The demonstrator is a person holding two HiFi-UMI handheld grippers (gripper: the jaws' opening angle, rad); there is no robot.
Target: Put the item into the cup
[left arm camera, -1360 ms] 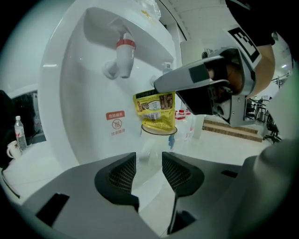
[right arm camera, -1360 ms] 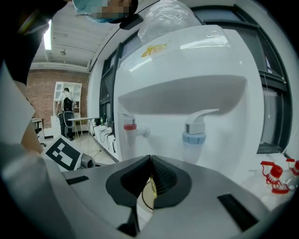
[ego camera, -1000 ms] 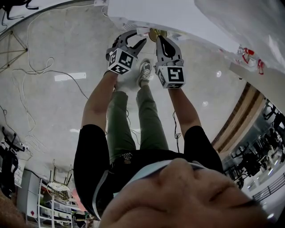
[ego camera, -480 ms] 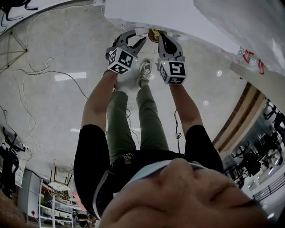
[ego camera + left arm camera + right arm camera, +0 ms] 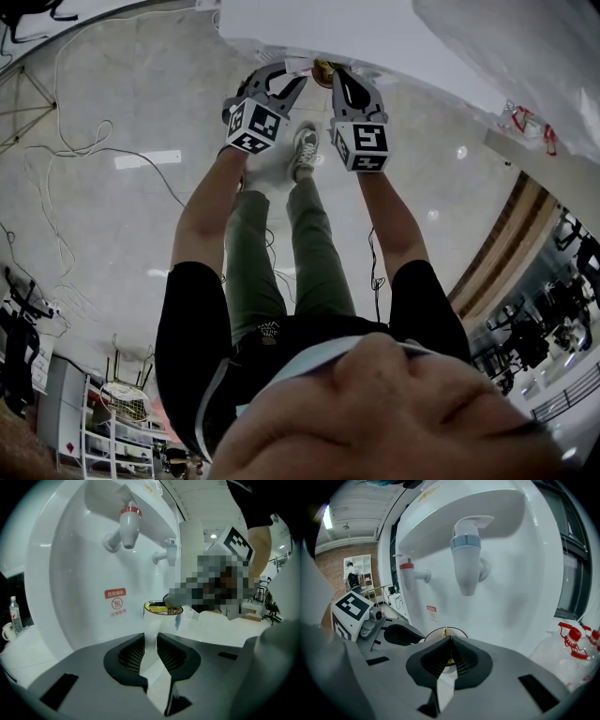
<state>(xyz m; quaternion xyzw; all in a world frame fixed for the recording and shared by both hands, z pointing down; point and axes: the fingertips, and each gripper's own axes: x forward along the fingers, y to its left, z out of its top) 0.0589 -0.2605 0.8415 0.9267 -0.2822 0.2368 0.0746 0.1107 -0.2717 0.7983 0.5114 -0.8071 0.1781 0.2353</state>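
Observation:
A paper cup point(image 5: 161, 612) with a yellow-printed rim stands under the taps of a white water dispenser point(image 5: 79, 578); in the head view the cup point(image 5: 323, 69) is between the two grippers. My right gripper point(image 5: 450, 644) hangs just above the cup's rim point(image 5: 432, 634), shut on a thin yellow item point(image 5: 445, 631). My left gripper point(image 5: 151, 641) is level with the cup on its left; its jaws are closing, with a narrow white strip showing between the pads. I cannot tell whether that strip is the cup's wall. From above, the left gripper point(image 5: 292, 81) and right gripper point(image 5: 336, 77) almost meet.
A red-capped tap point(image 5: 130, 524) and a blue-capped tap point(image 5: 465, 550) stick out above the cup. A red warning label point(image 5: 115, 603) is on the dispenser's back wall. Red-capped plastic bottles point(image 5: 574, 641) lie at the right. Cables point(image 5: 84, 141) trail on the floor.
The right gripper has moved a little further in over the cup. The left gripper has stayed where it was.

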